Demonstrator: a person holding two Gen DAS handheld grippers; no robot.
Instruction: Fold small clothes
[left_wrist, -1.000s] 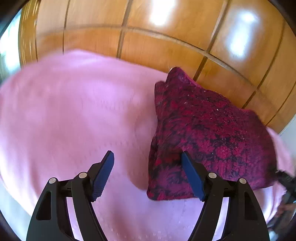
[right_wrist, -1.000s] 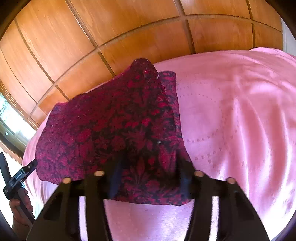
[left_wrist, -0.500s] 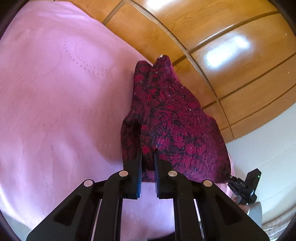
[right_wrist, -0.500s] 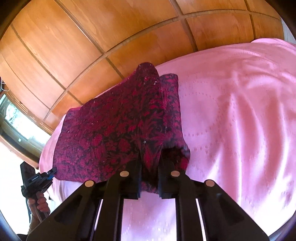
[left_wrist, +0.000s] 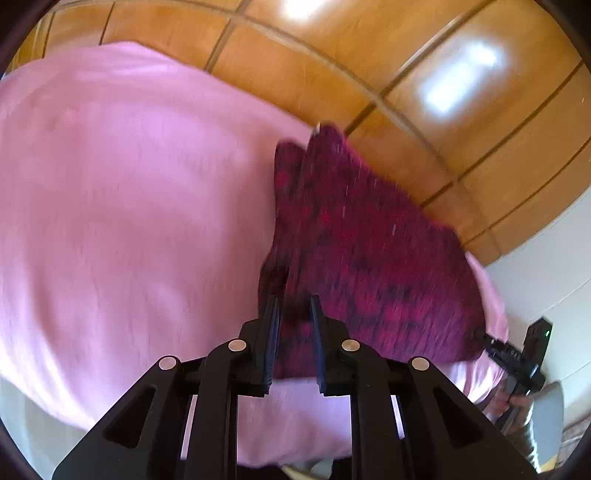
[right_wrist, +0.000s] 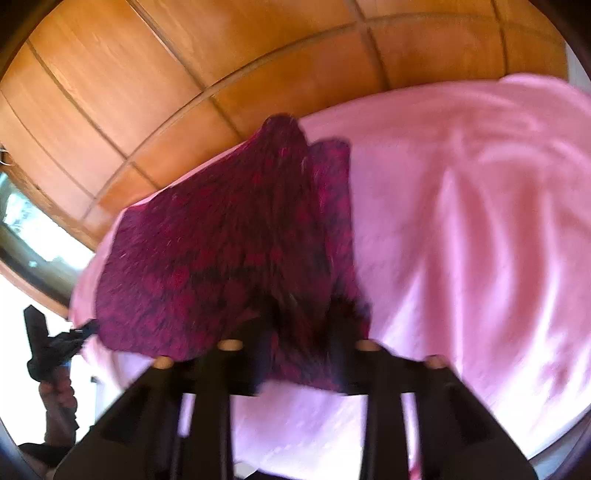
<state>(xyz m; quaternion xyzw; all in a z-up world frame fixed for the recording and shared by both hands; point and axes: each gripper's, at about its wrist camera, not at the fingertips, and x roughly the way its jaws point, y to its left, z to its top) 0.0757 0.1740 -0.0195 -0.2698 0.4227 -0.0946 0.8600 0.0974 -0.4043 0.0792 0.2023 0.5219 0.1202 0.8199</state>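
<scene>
A dark red garment with a black floral pattern lies folded on a pink bedspread. My left gripper has narrow jaws with a gap between them, straddling the garment's near left corner. In the right wrist view the garment is lifted at its near edge. My right gripper has its jaws part way apart around the near right corner. Both views are blurred by motion, so the grip on the cloth is unclear.
A wooden panelled headboard stands behind the bed. The right gripper and hand show at the lower right of the left wrist view. The left gripper and hand show at the left of the right wrist view. A window is at the left.
Both grippers closed on the garment's near corners half a second ago. Now their jaws stand slightly wider, and both views have shifted with motion blur.
</scene>
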